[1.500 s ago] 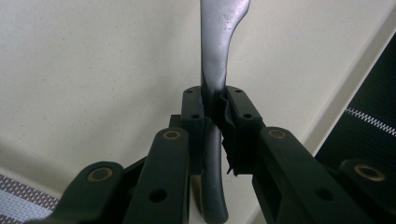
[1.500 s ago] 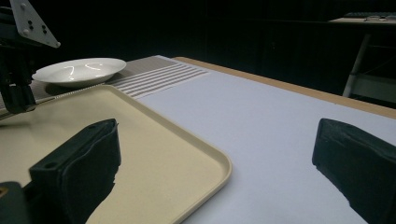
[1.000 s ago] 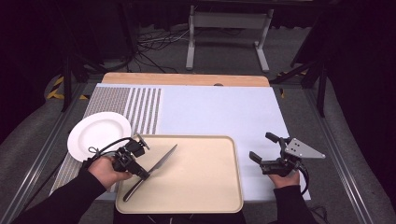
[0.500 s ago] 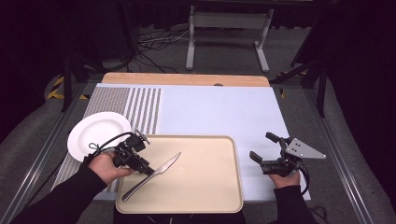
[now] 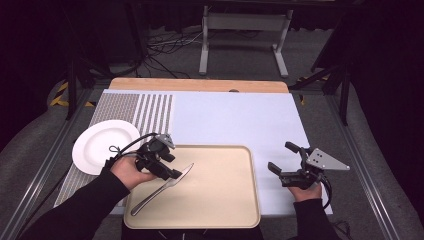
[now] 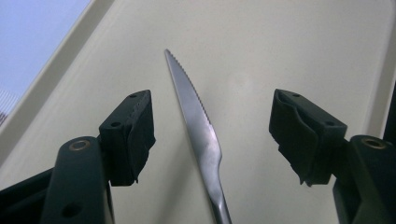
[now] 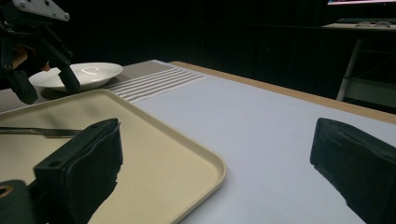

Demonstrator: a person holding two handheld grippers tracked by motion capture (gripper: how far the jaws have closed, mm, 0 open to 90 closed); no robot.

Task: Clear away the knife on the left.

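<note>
A white plate (image 5: 105, 145) sits just left of the beige tray (image 5: 220, 200). On the tray's left half lies a serrated table knife (image 5: 162, 189), released between the left gripper (image 5: 172, 172)'s just-opened jaws. It looks thin, stiff and slippery, best pinched at the handle. Right of the tray, the right gripper (image 5: 280, 159) rests, jaws apart and empty.

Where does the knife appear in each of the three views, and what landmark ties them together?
High view: knife lies diagonally on the tray's left half.
Left gripper view: knife at centre, between the open jaws, blade pointing away.
Right gripper view: knife at the left edge.
Shared landmark: the beige tray.
</note>
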